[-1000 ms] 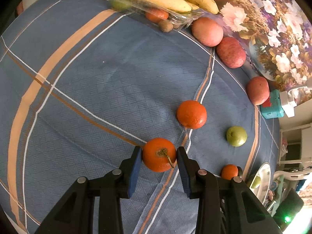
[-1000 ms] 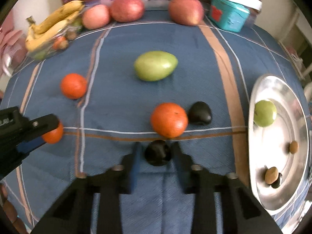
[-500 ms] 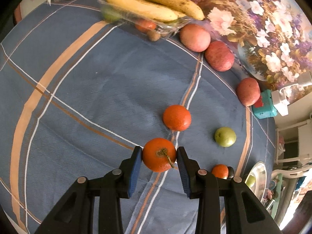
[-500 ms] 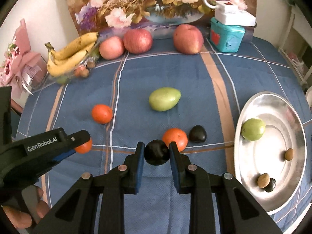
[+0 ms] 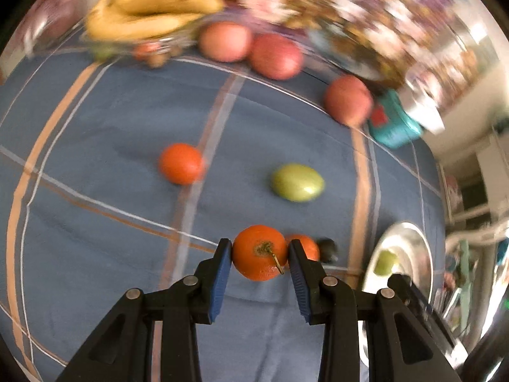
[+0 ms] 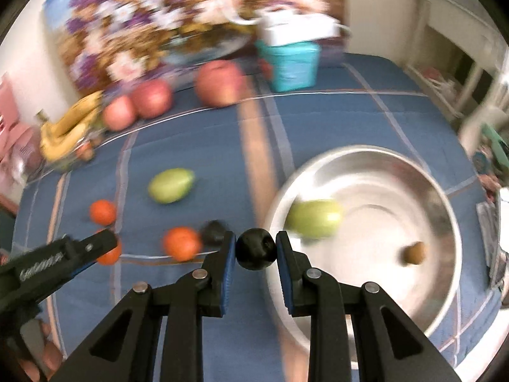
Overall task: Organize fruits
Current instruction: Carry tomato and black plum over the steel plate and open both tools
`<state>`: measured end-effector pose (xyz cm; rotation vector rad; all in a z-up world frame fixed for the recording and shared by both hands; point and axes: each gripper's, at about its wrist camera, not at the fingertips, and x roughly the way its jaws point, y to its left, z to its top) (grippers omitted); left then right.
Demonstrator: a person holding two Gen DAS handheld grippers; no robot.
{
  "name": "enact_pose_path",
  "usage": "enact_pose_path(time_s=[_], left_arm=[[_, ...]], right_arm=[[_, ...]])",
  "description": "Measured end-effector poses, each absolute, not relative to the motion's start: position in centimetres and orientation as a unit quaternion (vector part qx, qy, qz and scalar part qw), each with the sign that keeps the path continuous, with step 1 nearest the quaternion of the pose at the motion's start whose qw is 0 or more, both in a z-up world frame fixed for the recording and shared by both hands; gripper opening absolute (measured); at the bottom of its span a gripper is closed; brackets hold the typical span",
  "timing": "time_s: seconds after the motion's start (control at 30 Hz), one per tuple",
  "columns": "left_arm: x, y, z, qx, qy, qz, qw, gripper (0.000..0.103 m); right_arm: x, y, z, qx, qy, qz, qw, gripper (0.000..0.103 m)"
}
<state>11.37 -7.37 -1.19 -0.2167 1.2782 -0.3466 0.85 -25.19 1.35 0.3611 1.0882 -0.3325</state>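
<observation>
The left gripper [image 5: 259, 253] tilts steeply down, fingers clamped on a stemmed orange [image 5: 260, 252]. The right gripper [image 6: 256, 252] angles likewise, fingers clamped on a dark round fruit [image 6: 256, 252] by the steel bowl's [image 6: 445, 286] near rim. Below lies the blue plaid tabletop [image 5: 111, 127] (the floral backdrop beyond is blurred).

Blue plaid cloth [image 6: 334, 121] carries oranges [image 5: 181, 164], a green fruit [image 5: 297, 182], apples [image 5: 276, 55]; a steel bowl [image 6: 445, 197].

light: bright, even | motion blur: heavy in background | fisheye edges: bent, dark corners
</observation>
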Motion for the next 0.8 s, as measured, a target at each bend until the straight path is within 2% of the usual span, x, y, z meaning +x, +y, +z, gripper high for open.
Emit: enact_pose_path(time_s=[0.17, 0.43, 0.5, 0.53, 0.57, 0.6, 0.8], left_arm=[[8.6, -13.4, -0.4, -0.040, 0.585, -0.216, 0.781, 0.039], [5.1, -19.7, -0.2, 0.019, 0.575, -0.287, 0.766, 0.040], [5.0, -20.2, -0.1, 0.022, 0.574, -0.296, 0.763, 0.043], [4.9, -20.3, 0.0, 0.022, 0.572, -0.298, 0.764, 0.054], [4.8, -20.2, 0.2, 0.022, 0.568, -0.298, 0.767, 0.064], [4.9, -20.1, 0.4, 0.020, 0.565, -0.299, 0.769, 0.065], [5.4, -19.3, 0.4, 0.013, 0.573, -0.282, 0.770, 0.065]], right_arm=[[-1.2, -30.6, 0.7, 0.211, 0.506, -0.211, 0.809, 0.027], [-4.2, -36.0, 1.3, 0.204, 0.489, -0.295, 0.795, 0.027], [-4.7, -36.9, 1.5, 0.218, 0.483, -0.299, 0.794, 0.032], [-5.0, -37.3, 1.6, 0.227, 0.478, -0.301, 0.793, 0.035], [-5.1, -37.5, 1.6, 0.233, 0.475, -0.303, 0.793, 0.045], [-5.3, -37.7, 1.7, 0.239, 0.470, -0.306, 0.793, 0.051], [-5.0, -37.2, 2.1, 0.235, 0.465, -0.301, 0.799, 0.051]])
